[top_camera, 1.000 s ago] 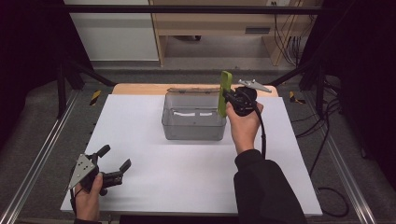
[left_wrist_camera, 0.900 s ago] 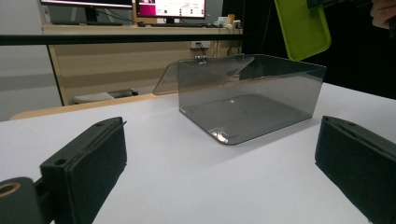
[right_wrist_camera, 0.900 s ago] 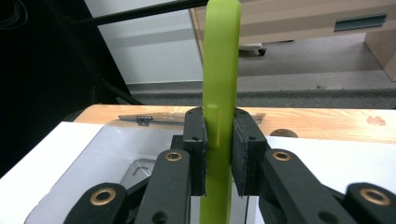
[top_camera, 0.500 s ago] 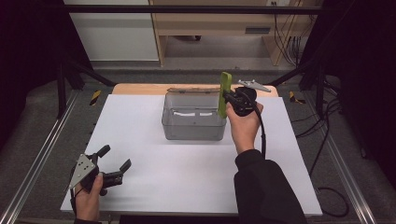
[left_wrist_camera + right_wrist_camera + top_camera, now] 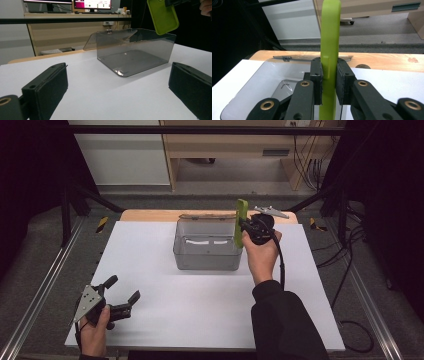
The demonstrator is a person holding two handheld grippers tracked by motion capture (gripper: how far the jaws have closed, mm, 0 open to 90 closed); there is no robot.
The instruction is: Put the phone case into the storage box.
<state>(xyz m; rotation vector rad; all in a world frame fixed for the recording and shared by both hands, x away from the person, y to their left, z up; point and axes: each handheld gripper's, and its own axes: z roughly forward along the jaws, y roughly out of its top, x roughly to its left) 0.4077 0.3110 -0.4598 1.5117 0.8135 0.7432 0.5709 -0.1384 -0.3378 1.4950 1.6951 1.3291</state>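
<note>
Two hand-held grippers apart: right hand-held gripper (image 5: 243, 226) raised, clamping green phone (image 5: 241, 222).

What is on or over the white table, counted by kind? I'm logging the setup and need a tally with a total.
Clear smoky plastic box with hinged lid open: 1
Flat lime-green rounded slab, clamped upright over the box's right edge: 1
Black two-jaw grippers: 2, the left gripper open and empty, the right gripper shut on the slab
Total: 4
</note>
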